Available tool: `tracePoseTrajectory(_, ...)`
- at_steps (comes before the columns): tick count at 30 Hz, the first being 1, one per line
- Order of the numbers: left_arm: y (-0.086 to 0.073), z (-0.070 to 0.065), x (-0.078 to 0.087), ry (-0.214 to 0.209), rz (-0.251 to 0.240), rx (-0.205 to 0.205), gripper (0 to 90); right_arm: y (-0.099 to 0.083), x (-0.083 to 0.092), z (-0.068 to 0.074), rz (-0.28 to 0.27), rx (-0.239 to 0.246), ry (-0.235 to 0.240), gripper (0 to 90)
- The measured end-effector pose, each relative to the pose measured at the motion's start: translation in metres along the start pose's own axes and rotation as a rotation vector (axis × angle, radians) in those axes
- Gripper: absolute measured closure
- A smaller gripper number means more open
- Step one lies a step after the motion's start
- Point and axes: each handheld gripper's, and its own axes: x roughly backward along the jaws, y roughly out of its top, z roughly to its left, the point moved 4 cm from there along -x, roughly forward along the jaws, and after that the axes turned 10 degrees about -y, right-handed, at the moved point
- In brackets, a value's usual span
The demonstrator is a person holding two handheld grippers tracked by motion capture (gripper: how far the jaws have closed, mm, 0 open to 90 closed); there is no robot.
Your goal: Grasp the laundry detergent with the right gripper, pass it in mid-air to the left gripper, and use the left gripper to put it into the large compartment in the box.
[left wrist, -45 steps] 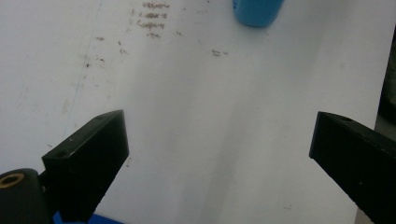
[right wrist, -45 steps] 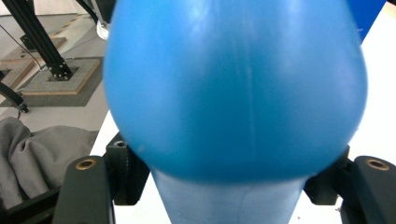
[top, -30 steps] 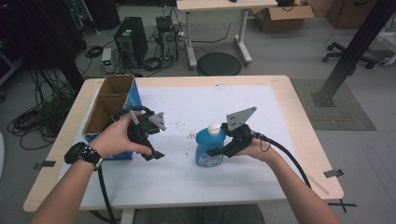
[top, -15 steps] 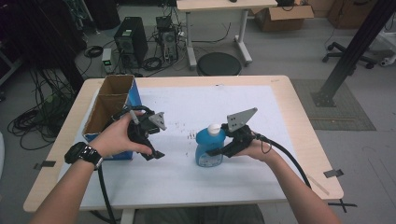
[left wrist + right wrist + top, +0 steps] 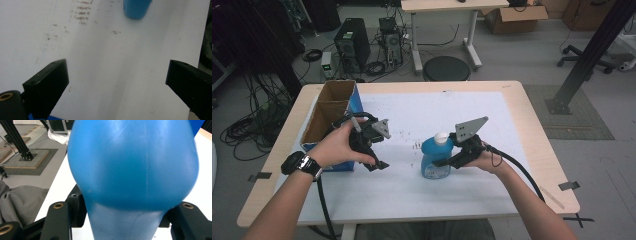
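— Blue plastic, smooth and glossy: what is that rounded thing on the worktop (image 5: 532, 107)?

— A blue dish-soap bottle (image 5: 435, 159) with a white cap, standing upright near the middle of the white sheet (image 5: 427, 115) that covers the pale wooden top. In the right gripper view its bulging, pear-shaped body (image 5: 132, 165) swells above a narrower waist.

— And the right hand-held gripper (image 5: 447, 161)?

— Its black jaws sit on either side of that waist, closed against the plastic; the right hand (image 5: 484, 161) holds it from the bottle's right side, with a grey three-cornered plate on top and a thick black cable trailing off.

— The left hand-held gripper (image 5: 377, 162)?

— Held by the left hand (image 5: 339, 145), a dark watch on the wrist, just above the sheet and well apart from the bottle. In the left gripper view its two blocky, matt black jaws stand wide apart with nothing between them, over a sheet speckled with small brown marks; the bottle's base (image 5: 137, 8) shows at the top edge.

— Anything else?

— An open cardboard box (image 5: 329, 112) with a blue side, rectangular, at the worktop's left edge, just behind the left hand.
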Motion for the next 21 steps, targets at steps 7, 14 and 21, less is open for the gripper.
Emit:
tracePoseTrajectory(7, 0.005, 0.000, 0.005, -0.011, -0.015, 0.009, 5.3, 0.007, 0.004, -0.001, 0.006, -0.012, 0.005, 42.1)
tracePoseTrajectory(14, 0.014, -0.002, 0.016, -0.004, -0.031, -0.012, 5.3, 0.023, 0.013, -0.006, 0.023, -0.014, 0.002, 42.2)
tracePoseTrajectory(21, 0.027, -0.004, 0.041, 0.003, -0.069, -0.010, 4.5, 0.041, 0.012, -0.008, 0.052, 0.000, 0.019, 42.2)
